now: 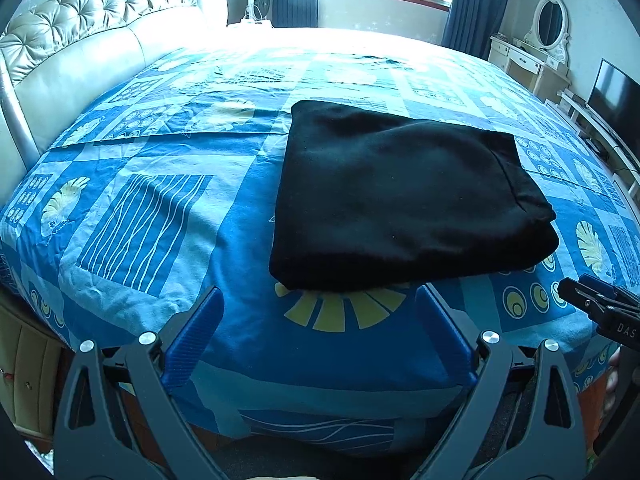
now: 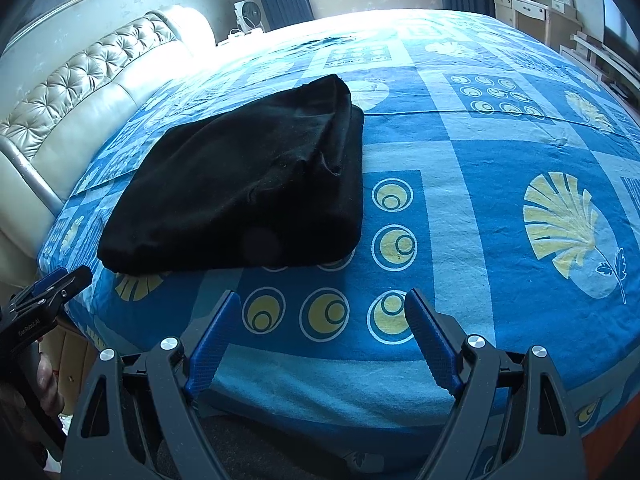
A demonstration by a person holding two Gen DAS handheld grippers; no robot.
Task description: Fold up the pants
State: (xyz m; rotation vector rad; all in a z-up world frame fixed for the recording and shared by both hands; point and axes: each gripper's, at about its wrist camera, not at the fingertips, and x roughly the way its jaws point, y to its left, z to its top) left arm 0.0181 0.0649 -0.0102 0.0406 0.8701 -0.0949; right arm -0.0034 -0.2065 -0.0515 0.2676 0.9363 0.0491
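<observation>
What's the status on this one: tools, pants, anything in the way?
Left tool open, empty. Right tool open, empty. Black pants folded in a compact stack on the bedspread, untouched. Nothing in the way.

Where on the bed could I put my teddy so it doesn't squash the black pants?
Lots of room. The bedspread is bare to the right of the folded black pants, out to the far edge. It is also bare between the pants and the padded headboard, and along the near edge in front of both open grippers.
</observation>
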